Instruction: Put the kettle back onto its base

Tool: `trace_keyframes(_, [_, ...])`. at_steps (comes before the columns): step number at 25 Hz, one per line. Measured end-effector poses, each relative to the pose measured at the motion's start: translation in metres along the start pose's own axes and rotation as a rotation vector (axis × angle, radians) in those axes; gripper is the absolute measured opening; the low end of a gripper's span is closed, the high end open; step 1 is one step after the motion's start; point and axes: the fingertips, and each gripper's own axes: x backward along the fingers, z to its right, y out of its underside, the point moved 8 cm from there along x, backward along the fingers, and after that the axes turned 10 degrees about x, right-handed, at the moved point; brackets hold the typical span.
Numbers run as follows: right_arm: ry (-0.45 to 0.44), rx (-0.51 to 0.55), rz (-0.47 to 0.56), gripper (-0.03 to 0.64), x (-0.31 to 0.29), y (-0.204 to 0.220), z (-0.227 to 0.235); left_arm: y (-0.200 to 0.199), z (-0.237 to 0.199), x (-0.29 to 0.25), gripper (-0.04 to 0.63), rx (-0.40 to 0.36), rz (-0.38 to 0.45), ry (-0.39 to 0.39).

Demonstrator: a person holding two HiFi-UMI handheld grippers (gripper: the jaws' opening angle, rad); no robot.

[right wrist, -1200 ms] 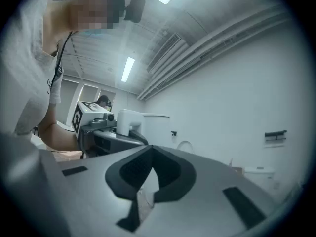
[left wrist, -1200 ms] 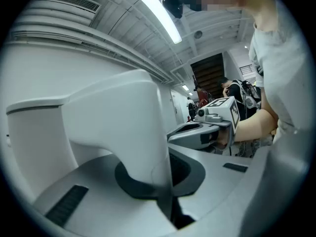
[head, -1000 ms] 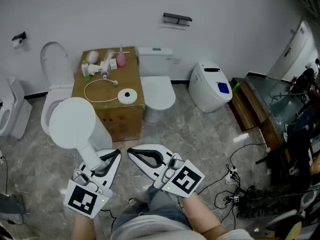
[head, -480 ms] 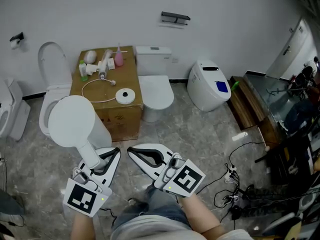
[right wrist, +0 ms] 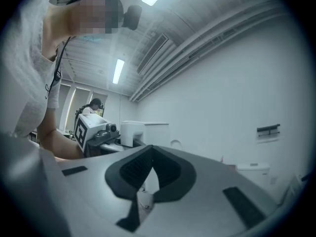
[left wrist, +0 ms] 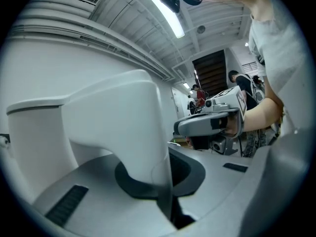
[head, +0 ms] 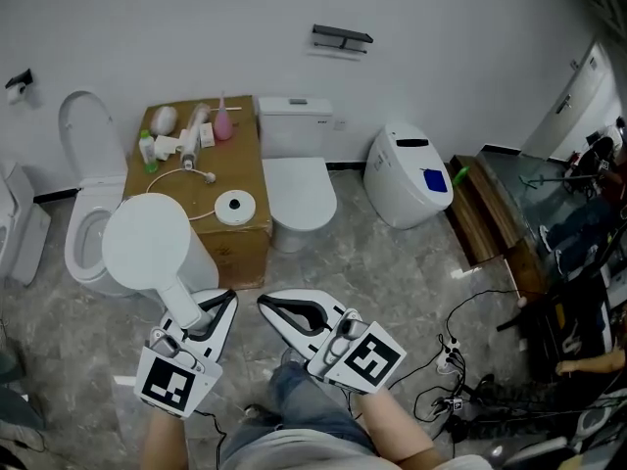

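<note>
White kettle is off its base, carried in the air in front of the cardboard box and to the left of it as the head view shows it. The left tool is clamped fully down on the kettle's handle, which fills the gap between its jaws in the left gripper view. The right tool is closed on nothing, its tips meeting, and hangs beside the left one. The base lies near the box's front edge, apart from the kettle, with its cord looping away behind it towards a cluster of bottles.

Likely trouble starts with the grip. Only the handle is pinched, and the wide body hangs out ahead of the jaws, so its weight could twist it in the pads on the way over, leaving the bottom tilted when it comes down.

The base looks light and loose. A landing off-centre, or with a sideways push, could slide it along the cardboard or shove it over the near edge instead of seating the kettle on the middle connector.

From above, the body would cover the base as it closes in, so the final alignment may be partly blind.

A high or long approach could also catch the cord or knock the bottles.
</note>
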Motion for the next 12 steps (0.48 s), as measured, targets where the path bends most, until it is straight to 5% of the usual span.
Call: trace_keyframes(12, [-0.086, 0.036, -0.017, 0.008, -0.024, 0.028, 0.143, 0.013, -0.064, -0.144, 0.009, -0.031, 0.04, -0.061])
